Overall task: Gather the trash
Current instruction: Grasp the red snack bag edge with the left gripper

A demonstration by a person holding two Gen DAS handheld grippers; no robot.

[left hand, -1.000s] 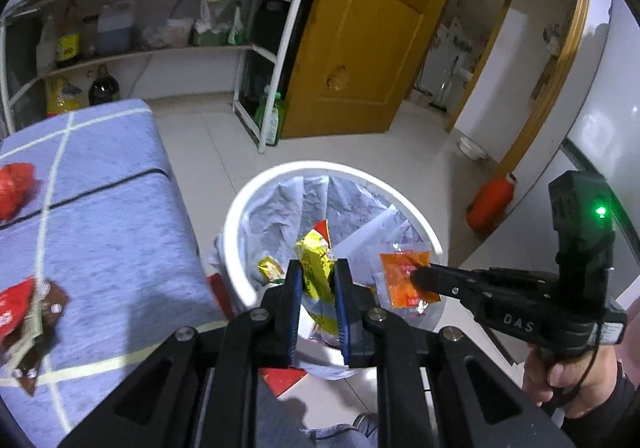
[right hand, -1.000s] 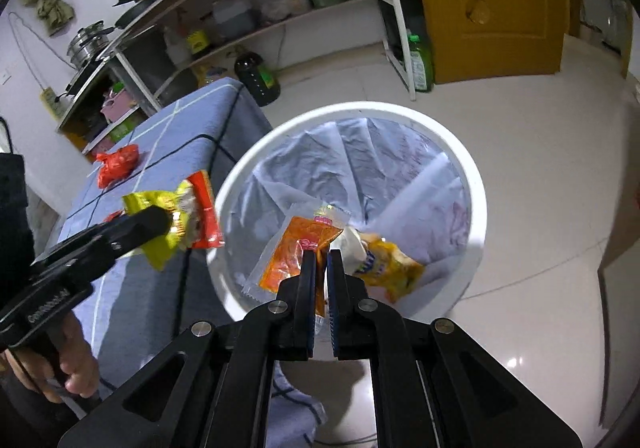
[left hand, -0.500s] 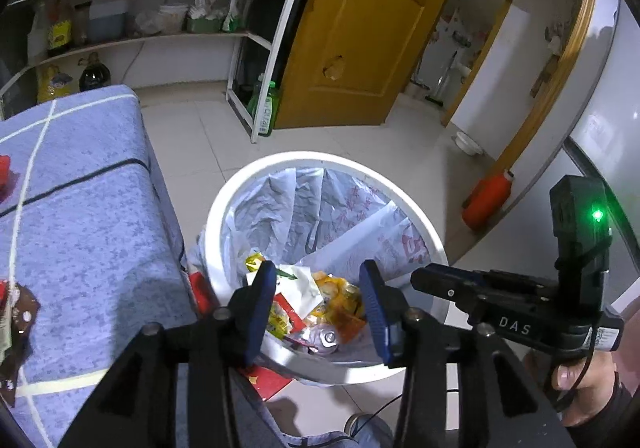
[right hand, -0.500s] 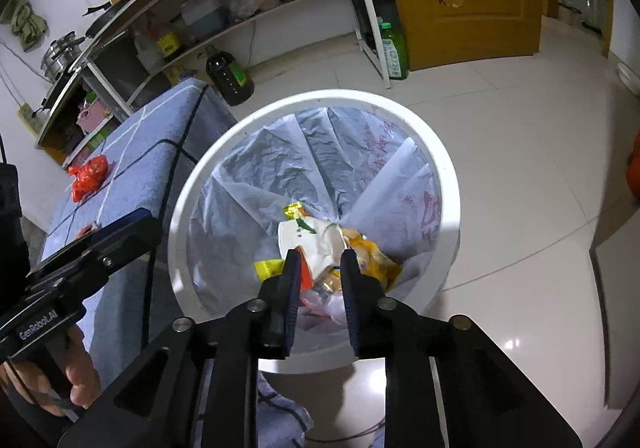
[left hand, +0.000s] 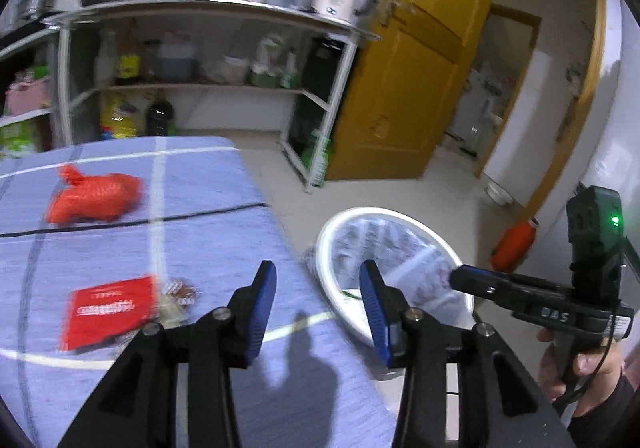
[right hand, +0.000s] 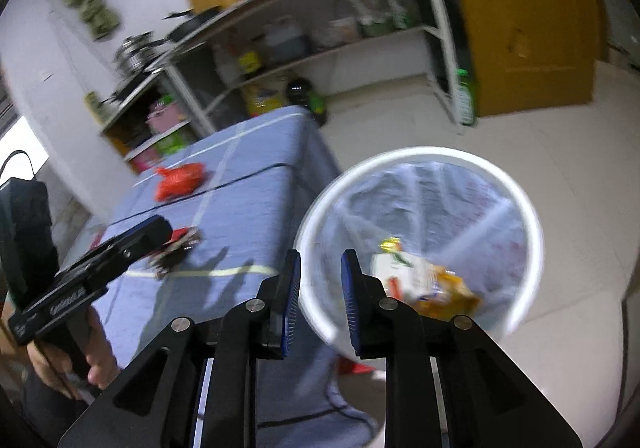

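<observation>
Your left gripper (left hand: 318,288) spread wide, right gripper (right hand: 320,276) narrowly parted, both empty. Lower left squarely over red packet (left hand: 108,310) on table (left hand: 224,215).

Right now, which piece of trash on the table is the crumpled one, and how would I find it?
Look at the blue table beside the white trash bin. On its far part, beyond the thin black stripe, lies the crumpled red bag. Unlike the flat red packet nearer the open left tongs, it is puffy and knotted.
</observation>
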